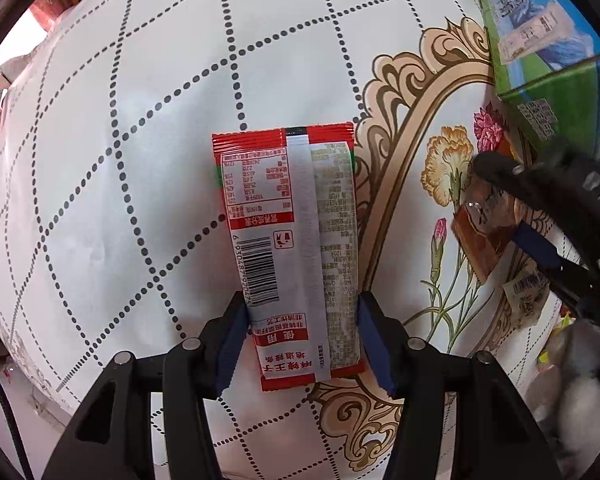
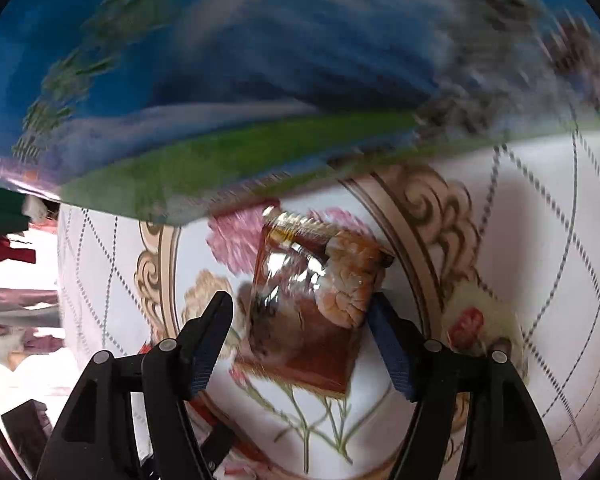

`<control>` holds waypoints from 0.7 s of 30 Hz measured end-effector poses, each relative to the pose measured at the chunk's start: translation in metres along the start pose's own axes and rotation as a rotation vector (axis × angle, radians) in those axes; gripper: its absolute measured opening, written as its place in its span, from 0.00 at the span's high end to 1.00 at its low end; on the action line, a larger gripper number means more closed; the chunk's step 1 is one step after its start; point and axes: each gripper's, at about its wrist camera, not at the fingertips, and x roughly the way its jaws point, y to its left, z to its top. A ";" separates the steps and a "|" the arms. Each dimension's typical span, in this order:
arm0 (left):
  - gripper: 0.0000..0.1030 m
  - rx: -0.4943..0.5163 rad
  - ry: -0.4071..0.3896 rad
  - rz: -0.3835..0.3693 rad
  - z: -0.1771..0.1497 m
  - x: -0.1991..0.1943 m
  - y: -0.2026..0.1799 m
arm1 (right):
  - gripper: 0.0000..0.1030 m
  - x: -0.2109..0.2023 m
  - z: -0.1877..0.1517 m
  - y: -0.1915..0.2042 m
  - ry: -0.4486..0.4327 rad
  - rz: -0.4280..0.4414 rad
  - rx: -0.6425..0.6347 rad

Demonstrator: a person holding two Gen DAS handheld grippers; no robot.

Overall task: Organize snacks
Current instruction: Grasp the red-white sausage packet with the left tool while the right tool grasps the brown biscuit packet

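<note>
My left tongs (image 1: 300, 344) point steeply down at the surface (image 1: 140, 160), which wears a white cloth with dotted grey lines and a beige scrolled frame around printed flowers. Between their blue pads lies a red-and-white snack packet (image 1: 288, 248), back side up, with its barcode and nutrition table showing. The pads sit tight against the packet's two long edges near its lower end, so I am pinching it there; the packet lies flat on the cloth.

My right tongs (image 2: 300, 320) are spread. Between their fingers lies a brown snack pouch (image 2: 312, 300) with a clear window and a pale, lumpy snack pictured on it. The right pad looks just at the pouch's edge while the left finger stands off from it; blur keeps me from judging contact, but there is no squeeze. The pouch rests on the flower print inside the beige frame.

Beyond the pouch stands a blue-and-green carton (image 2: 220, 80), badly smeared in the right view; in the left view its printed milk packs are plain. A small pale wrapped snack (image 1: 526, 292) lies on the cloth near the right tongs.
</note>
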 end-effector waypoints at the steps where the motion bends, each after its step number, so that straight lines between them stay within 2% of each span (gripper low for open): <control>1: 0.49 -0.004 0.003 -0.007 0.001 0.000 0.004 | 0.32 0.002 -0.003 0.007 -0.007 -0.031 -0.050; 5: 0.48 -0.005 0.021 -0.031 0.009 -0.003 0.027 | 0.39 0.008 -0.026 0.030 0.000 -0.103 -0.294; 11: 0.46 0.005 0.035 -0.023 0.025 0.010 0.037 | 0.40 0.007 -0.077 0.026 0.137 -0.119 -0.508; 14: 0.46 0.051 0.024 0.010 0.026 0.012 0.027 | 0.40 0.007 -0.102 0.017 0.204 -0.109 -0.526; 17: 0.47 0.154 0.002 0.059 0.013 0.010 0.021 | 0.40 0.007 -0.117 0.008 0.244 -0.086 -0.487; 21: 0.47 0.205 0.077 0.060 -0.021 0.017 0.032 | 0.40 0.009 -0.135 0.003 0.278 -0.078 -0.425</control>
